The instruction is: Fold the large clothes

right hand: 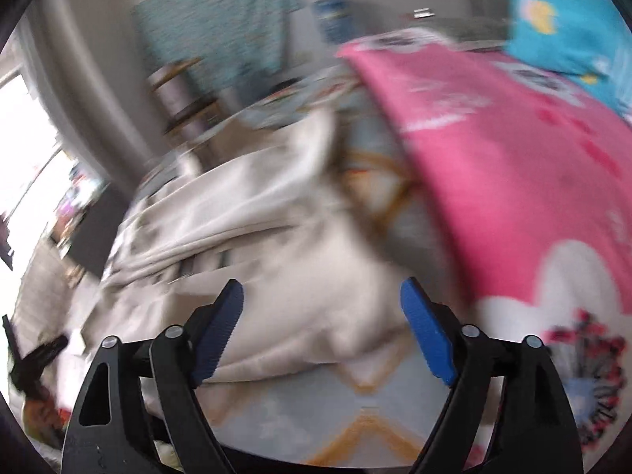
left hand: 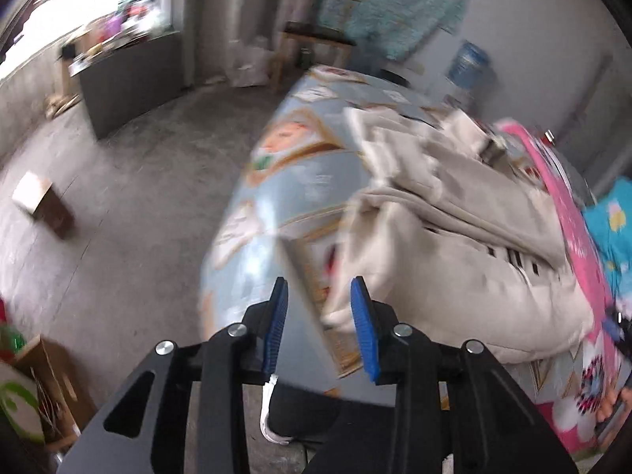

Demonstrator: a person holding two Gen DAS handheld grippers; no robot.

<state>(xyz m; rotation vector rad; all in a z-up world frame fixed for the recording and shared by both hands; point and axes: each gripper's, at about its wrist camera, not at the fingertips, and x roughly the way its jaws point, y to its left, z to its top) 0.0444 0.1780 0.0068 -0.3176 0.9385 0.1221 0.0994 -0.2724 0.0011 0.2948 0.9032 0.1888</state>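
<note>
Left gripper (left hand: pixel 319 304): blue pads (left hand: pixel 276 324) parted a little, nothing between them, hanging over the near corner of the bed (left hand: pixel 300 181). Beige garment's (left hand: pixel 454 260) near-left edge sits just beside its right pad; contact unclear through the blur.

Right gripper (right hand: pixel 322 308): jaws spread wide, nothing pinched, poised above the near edge of the same beige garment (right hand: pixel 300 268).

Garment lies bunched in a rough fold on the blue patterned bedsheet (right hand: pixel 300 407), running from the near edge toward the far end. Pink blanket (right hand: pixel 493 166) lies just to its right, blue pillow (right hand: pixel 561 23) beyond that at far right. Left of the bed: bare grey floor (left hand: pixel 130 181), a small cardboard box (left hand: pixel 43 205), wooden chair (left hand: pixel 316 35) at the far wall.
</note>
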